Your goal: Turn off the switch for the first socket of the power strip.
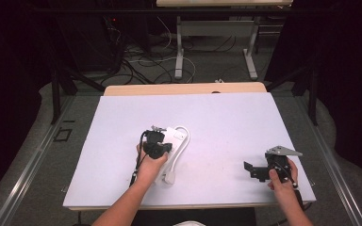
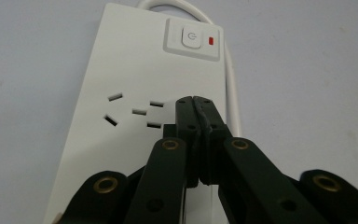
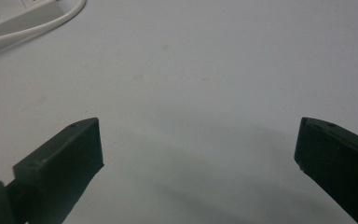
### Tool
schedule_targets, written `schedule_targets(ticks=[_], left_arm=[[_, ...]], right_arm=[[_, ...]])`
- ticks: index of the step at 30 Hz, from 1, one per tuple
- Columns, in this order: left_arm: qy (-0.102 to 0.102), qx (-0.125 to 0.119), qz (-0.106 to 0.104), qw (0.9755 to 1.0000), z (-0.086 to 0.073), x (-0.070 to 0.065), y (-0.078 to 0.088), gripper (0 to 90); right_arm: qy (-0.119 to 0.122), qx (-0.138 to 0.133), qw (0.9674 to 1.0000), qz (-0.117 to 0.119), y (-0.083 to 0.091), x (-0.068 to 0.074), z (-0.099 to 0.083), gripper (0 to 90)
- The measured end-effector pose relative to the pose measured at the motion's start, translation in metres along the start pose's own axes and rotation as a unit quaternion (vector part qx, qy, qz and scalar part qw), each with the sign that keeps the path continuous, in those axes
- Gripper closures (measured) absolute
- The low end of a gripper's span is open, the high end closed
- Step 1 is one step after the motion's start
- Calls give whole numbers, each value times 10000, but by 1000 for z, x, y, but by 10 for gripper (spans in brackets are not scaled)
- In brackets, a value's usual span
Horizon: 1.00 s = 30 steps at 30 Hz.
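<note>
A white power strip (image 1: 177, 136) lies on the white table top (image 1: 226, 122), left of the middle. Its white cable (image 1: 185, 143) loops round its right side. My left gripper (image 1: 156, 141) is held over the strip. In the left gripper view my left gripper (image 2: 195, 101) is shut with nothing between its tips, just above the strip (image 2: 121, 60). It is to the right of the socket holes (image 2: 135, 112) and below the switch (image 2: 191, 37) and its red light (image 2: 210, 41). My right gripper (image 1: 250, 170) rests open near the front right; its jaws (image 3: 200, 140) stand wide apart over bare table.
The strip's corner (image 3: 9, 18) and cable (image 3: 51, 21) show at the top left of the right gripper view. A white plug (image 1: 169, 177) lies by the left hand. Beyond the table's far edge are table legs (image 1: 179, 56) and cables (image 1: 141, 61) on the floor.
</note>
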<state>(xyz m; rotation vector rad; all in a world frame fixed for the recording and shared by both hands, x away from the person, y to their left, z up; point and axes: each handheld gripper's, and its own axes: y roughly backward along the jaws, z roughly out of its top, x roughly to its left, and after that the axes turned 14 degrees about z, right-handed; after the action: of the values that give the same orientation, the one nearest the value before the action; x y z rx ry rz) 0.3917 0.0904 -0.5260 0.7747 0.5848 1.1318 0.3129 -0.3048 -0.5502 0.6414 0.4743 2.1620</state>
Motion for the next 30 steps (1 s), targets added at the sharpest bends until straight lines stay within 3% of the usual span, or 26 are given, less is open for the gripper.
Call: schedule_targets(ticks=[30], left_arm=[[-130, 132, 91, 9998, 5, -3, 0, 900]], right_arm=[[-40, -8, 10000, 24, -1, 0, 0, 6]])
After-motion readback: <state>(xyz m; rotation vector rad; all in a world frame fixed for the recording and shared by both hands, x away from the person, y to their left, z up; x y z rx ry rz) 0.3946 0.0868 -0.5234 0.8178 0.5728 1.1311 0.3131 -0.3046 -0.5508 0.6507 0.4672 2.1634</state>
